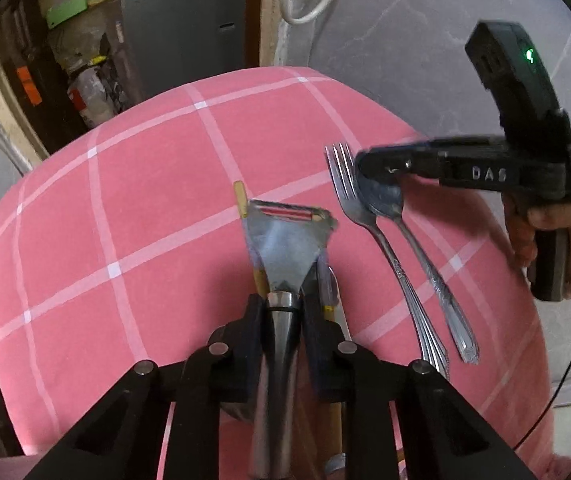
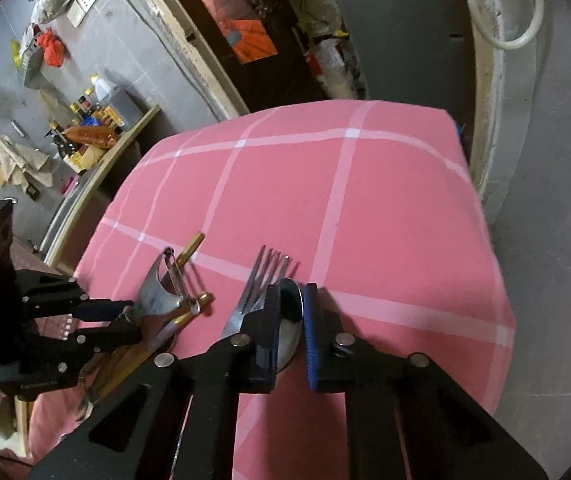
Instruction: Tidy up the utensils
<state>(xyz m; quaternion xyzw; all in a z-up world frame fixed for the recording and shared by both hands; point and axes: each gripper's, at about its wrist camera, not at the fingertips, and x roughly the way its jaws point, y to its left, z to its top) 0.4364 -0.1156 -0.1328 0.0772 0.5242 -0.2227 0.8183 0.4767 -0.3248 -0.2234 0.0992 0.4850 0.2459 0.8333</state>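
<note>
A steel peeler (image 1: pixel 285 236) lies on the pink checked cloth (image 1: pixel 145 200), and my left gripper (image 1: pixel 283 304) is shut on its handle. Gold-coloured sticks (image 1: pixel 240 200) lie partly under the peeler. To the right, a fork (image 1: pixel 385 248) and a spoon (image 1: pixel 429 276) lie side by side. My right gripper (image 1: pixel 369 168) comes in from the right onto the spoon's bowl. In the right wrist view that gripper (image 2: pixel 290 296) is shut on the spoon bowl (image 2: pixel 291 312), with the fork (image 2: pixel 263 276) just to its left. Further left, the left gripper (image 2: pixel 125 316) holds the peeler (image 2: pixel 157 292).
The cloth-covered table ends at a far edge (image 2: pixel 365 106) and a right edge (image 2: pixel 501 280), with grey floor beyond. A shelf of bottles (image 2: pixel 85 128) stands at the left and a grey cabinet (image 1: pixel 181 20) behind. A hand (image 1: pixel 545 220) grips the right tool's handle.
</note>
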